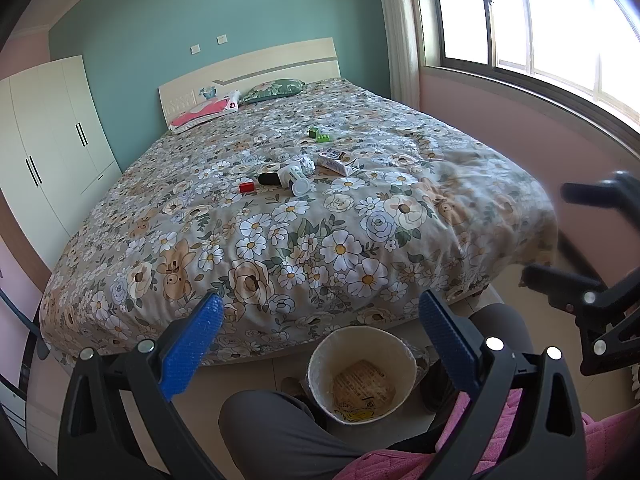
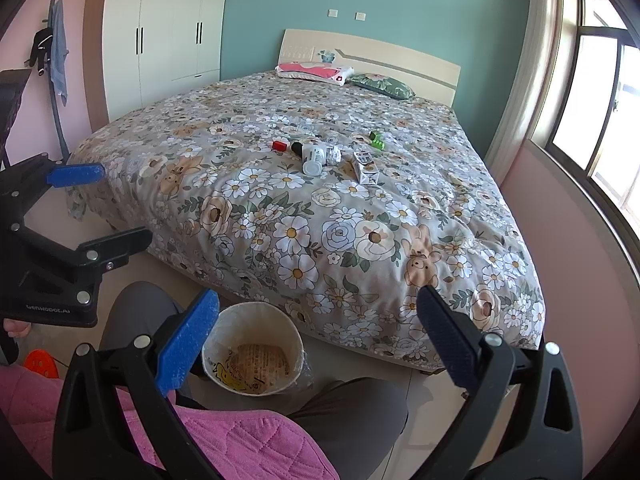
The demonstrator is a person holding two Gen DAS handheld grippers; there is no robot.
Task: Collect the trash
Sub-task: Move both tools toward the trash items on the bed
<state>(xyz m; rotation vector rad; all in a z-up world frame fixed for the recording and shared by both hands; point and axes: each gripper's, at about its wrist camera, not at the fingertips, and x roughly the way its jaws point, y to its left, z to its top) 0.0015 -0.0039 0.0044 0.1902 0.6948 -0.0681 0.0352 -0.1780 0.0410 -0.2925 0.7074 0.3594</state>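
Holding both tools above the bin (image 1: 362,376), you kept the left hand-held gripper (image 1: 320,344) wide open and empty. On the bed (image 1: 280,240), left to right: red item (image 1: 247,187), black-tipped white bottle (image 1: 282,176), crumpled paper (image 1: 306,165), small carton (image 1: 334,164), green block (image 1: 319,135). The right hand-held gripper (image 2: 318,340) was likewise open, empty.

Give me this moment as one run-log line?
stage: start | left gripper: open, empty | right gripper: open, empty | trash: on bed | bin: floor, between knees
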